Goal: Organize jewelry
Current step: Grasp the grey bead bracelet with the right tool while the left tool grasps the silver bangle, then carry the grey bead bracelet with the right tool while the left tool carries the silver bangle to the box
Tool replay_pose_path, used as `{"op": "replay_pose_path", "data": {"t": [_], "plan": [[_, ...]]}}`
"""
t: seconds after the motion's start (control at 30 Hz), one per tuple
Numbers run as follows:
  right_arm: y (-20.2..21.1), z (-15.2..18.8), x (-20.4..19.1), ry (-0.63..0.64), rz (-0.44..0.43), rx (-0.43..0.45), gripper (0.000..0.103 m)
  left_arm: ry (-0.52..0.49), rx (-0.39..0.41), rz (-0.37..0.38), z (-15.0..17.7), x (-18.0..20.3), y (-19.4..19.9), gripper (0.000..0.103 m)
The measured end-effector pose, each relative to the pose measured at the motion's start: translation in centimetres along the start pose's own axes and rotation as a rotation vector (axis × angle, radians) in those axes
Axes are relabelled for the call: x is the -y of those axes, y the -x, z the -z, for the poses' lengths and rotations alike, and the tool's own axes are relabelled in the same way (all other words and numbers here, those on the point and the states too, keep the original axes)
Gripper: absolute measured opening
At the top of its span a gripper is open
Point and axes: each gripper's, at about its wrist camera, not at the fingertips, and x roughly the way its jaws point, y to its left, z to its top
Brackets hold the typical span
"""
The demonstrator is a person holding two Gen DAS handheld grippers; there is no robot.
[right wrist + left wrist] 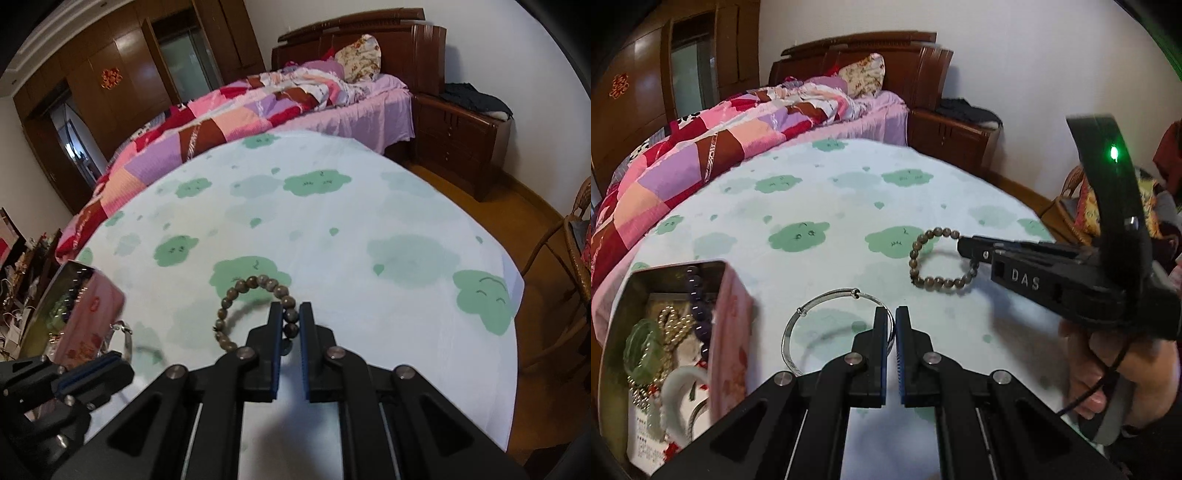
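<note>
Jewelry is split between an open tin and the two grippers above a worktop spread with a pale cloth printed with green clouds. The left gripper has its jaws closed on a thin silver bangle, pinching the ring at its right side so that the rest of the hoop stands out to the left, casting a shadow on the cloth below. In the right wrist view the same bangle shows only as a short arc above the left gripper's blue pads, just beside the tin's pink wall. The right gripper has its jaws closed on a bracelet of brown beads, a few beads caught between the pads and the loop arching up and to the left of them. From the left wrist view the bracelet hangs from the right gripper's tip, with the person's hand wrapped around that gripper's handle at the right edge. The tin sits near the worktop's left edge, to the left of the left gripper, and holds a string of dark purple beads, a green bangle, a strand of small gold beads and a white bangle. Beyond the worktop's far edge is a bed with a patchwork quilt.
</note>
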Motion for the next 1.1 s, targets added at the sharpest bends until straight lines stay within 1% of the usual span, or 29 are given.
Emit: {"op": "replay_pose_path", "data": {"t": [0.17,0.33,0.5,0.87,1.1], "plan": [[1.8,0.3,-1.2,0.021,-0.026,0.031,0.010,-0.010,0.046,0.010,-0.1,0.6,2.2,0.003],[4.3,-0.3,-2.3,0.044,-0.050,0.085,0.010,-0.028,0.091,0.013,-0.3,1.1,4.2,0.003],[6.3,-0.8,-3.6,0.071,-0.068,0.128,0.010,-0.018,0.126,0.009,-0.6,0.8,5.9,0.003],[8.9,-1.5,-7.9,0.163,-0.110,0.187,0.010,0.055,0.179,-0.027,-0.6,-2.3,8.7,0.003],[8.5,-1.5,-10.8,0.221,-0.135,0.183,0.010,0.113,0.200,-0.054,0.0,-5.0,9.9,0.003]]}}
